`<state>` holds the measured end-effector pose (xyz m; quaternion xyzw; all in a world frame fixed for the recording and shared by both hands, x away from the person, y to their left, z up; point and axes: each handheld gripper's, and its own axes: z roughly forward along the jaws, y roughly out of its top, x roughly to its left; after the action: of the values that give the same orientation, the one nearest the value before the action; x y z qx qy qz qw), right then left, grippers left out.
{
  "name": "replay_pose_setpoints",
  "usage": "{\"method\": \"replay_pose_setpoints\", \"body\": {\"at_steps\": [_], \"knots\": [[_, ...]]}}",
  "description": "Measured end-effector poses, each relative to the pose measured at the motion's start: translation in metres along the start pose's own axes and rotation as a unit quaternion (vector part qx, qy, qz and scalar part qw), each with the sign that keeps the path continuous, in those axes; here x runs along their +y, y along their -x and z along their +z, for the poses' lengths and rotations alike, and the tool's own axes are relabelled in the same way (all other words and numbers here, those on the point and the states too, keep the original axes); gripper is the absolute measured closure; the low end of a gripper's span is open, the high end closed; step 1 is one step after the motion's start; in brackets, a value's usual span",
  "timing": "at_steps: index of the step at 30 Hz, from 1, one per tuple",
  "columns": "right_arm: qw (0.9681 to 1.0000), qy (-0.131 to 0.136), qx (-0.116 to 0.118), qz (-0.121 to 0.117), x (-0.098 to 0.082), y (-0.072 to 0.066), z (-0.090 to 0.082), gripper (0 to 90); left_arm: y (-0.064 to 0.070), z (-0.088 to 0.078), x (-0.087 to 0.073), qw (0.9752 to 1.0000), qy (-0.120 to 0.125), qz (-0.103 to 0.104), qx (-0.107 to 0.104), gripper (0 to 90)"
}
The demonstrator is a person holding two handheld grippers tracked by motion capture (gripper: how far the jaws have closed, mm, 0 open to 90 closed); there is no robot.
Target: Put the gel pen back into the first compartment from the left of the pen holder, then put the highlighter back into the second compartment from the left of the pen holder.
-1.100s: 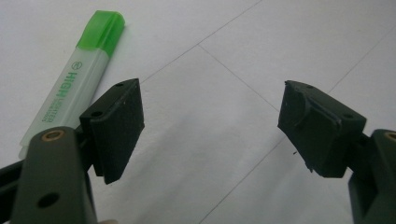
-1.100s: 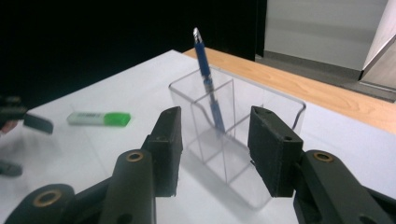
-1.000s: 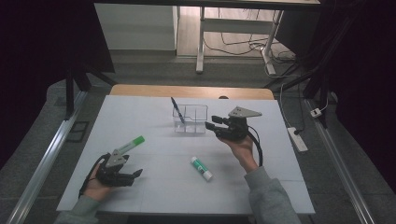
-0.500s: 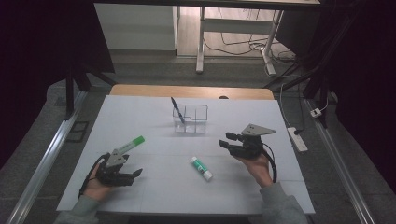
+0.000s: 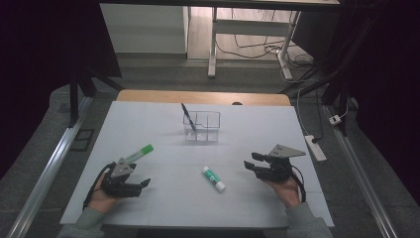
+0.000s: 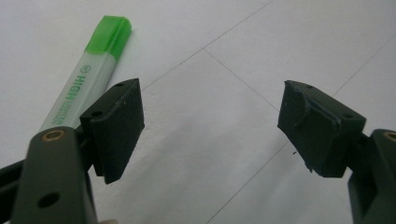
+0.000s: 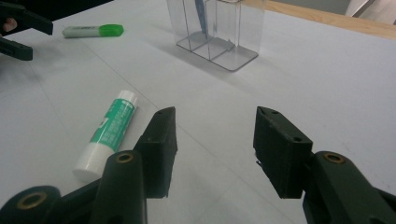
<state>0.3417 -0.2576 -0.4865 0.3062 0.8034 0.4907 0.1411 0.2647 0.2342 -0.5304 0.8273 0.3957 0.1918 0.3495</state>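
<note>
A clear divided organizer (image 5: 203, 128) stands at the table's middle back, with a dark pen (image 5: 187, 117) leaning in its left cell. On the white table (image 5: 163, 124) a green-capped highlighter (image 5: 139, 152) lies at the front left, and a glue stick with a green label (image 5: 213, 178) lies at the front middle. My left gripper (image 5: 141, 186) rests just in front of the highlighter (image 6: 93, 70), open and empty (image 6: 212, 91). To the right of the glue stick (image 7: 109, 133), my right gripper (image 5: 251, 160) is open with nothing between its jaws (image 7: 215, 114), which have just been opening.
The organizer (image 7: 215, 28) stands well beyond my right gripper. The highlighter (image 7: 93, 31) and the other gripper (image 7: 18, 32) appear far off in the right gripper view. A wooden strip (image 5: 203, 97) edges the table's back. Metal rails and cables lie on the floor around it.
My right gripper has moved from beside the organizer toward the front right of the table and sunk lower. Its jaws stand a little wider. The left hand has stayed put.
</note>
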Motion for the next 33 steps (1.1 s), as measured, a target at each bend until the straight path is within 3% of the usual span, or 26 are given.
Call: {"method": "replay_pose_setpoints", "body": {"at_steps": [13, 33], "knots": [[0.9996, -0.013, -0.024, -0.001, -0.020, 0.009, -0.023, 47.6, 0.000, -0.001, 0.002, 1.0000, 0.007, -0.002, 0.001, 21.9], [0.9993, -0.019, -0.025, -0.021, -0.021, 0.008, -0.019, 47.0, 0.002, -0.004, 0.006, 0.9999, 0.014, -0.005, 0.000, 21.7]]}}
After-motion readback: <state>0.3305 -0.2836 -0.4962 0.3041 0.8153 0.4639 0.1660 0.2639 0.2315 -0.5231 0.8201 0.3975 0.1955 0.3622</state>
